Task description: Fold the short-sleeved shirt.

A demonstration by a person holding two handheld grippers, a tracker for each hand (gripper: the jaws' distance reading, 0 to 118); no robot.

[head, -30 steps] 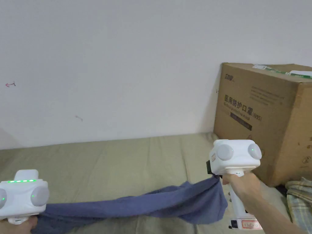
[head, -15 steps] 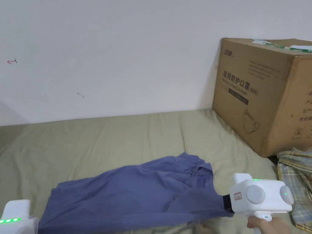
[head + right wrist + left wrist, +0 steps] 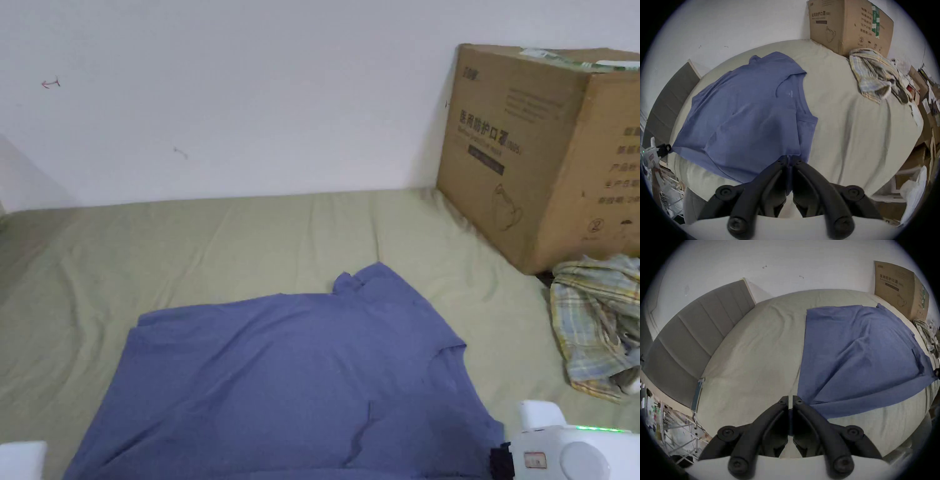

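Observation:
A blue short-sleeved shirt [image 3: 294, 387] lies spread flat on the olive bed sheet [image 3: 219, 250], with a sleeve and the neck end towards the right. Its near edge hangs over the bed's front side. My left gripper [image 3: 790, 398] is shut, with blue cloth pinched between its jaws at the shirt's [image 3: 859, 353] near left corner. In the right gripper view the left gripper [image 3: 664, 150] holds that corner taut. My right gripper [image 3: 790, 158] is shut on the shirt's [image 3: 745, 116] near right corner; in the head view the right gripper [image 3: 500, 459] sits at the bottom right.
A large cardboard box [image 3: 544, 144] stands on the bed at the back right against the white wall. A crumpled plaid garment [image 3: 594, 312] lies in front of it. A grey headboard [image 3: 688, 337] bounds the bed's left end. Boxes and clutter [image 3: 924, 129] lie beyond the bed's right side.
The shirt hung stretched in the air between both grippers; now it lies spread flat on the bed. Both grippers have come down and back to the bed's near edge, still holding it.

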